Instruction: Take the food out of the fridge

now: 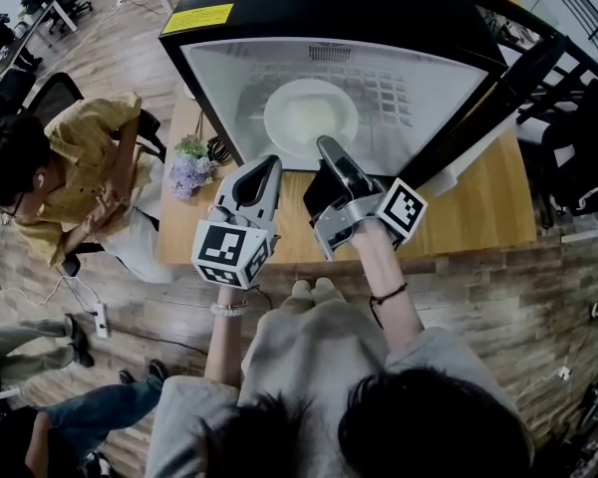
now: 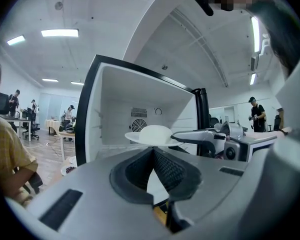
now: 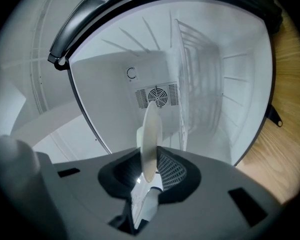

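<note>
Nearest the camera, the person's two arms reach forward, each with a gripper. The right gripper (image 1: 331,152) has its fingers closed on the near rim of a white plate (image 1: 309,116). The right gripper view shows this rim edge-on between the two pads (image 3: 151,134). The plate carries a pale mound of food (image 1: 317,110); what food it is I cannot tell. The plate is not yet out. It is inside the open fridge (image 1: 279,8), over the wire shelf (image 1: 404,93), near the front opening. The left gripper (image 1: 267,167) is just beside the right one, in front of the fridge, and its fingers are pressed together with nothing between them.

I think the taking out is at the beginning, and several things could go wrong:

- The grip is only on one edge, so the far side of the plate may drop and the food may slide off.
- The rim is thin and smooth, so it may slip or turn between the pads during a quick pull.
- The plate's underside may catch on the shelf wires or the lower frame if it comes out too low.
- The left gripper is near and could hit the plate.
- The flowers (image 1: 189,167) stand at the left of the worktop (image 1: 478,207), so the plate should be put down away from them.
</note>
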{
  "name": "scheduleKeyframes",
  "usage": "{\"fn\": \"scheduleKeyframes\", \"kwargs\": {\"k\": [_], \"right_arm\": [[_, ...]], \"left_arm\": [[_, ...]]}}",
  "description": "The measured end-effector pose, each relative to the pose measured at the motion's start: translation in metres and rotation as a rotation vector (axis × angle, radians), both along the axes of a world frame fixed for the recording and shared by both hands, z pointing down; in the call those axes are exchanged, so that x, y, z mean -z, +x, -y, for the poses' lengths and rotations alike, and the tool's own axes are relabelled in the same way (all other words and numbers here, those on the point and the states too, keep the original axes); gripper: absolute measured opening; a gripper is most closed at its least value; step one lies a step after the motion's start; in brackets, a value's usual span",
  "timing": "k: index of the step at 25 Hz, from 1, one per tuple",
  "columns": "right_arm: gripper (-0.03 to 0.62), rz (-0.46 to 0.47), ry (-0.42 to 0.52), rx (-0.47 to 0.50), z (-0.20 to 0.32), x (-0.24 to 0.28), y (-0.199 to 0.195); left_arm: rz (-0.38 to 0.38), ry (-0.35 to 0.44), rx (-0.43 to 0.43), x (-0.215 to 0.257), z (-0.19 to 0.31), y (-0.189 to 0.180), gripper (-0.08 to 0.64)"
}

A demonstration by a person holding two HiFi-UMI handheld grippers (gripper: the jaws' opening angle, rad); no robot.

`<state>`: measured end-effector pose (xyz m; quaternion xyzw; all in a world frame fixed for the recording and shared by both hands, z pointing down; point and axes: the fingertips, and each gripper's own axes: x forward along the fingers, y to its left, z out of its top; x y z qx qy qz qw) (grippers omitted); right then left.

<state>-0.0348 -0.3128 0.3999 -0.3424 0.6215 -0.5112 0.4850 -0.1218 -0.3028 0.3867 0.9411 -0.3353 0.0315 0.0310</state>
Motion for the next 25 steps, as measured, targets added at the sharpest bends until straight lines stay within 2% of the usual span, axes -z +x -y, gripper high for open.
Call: {"fn": "scheduleKeyframes", "kwargs": {"k": [13, 25], "right_arm": [[0.072, -0.008, -0.013, 0.081, -0.034, -0.007, -0.007], [0.072, -0.011, -0.021, 0.09, -0.059, -0.01, -0.006]], "left_arm": [[0.017, 0.022, 0.02, 0.0, -0.023, -0.009, 0.008], [0.003, 0.025, 0.031, 0.003, -0.047, -0.011, 0.008]]}}
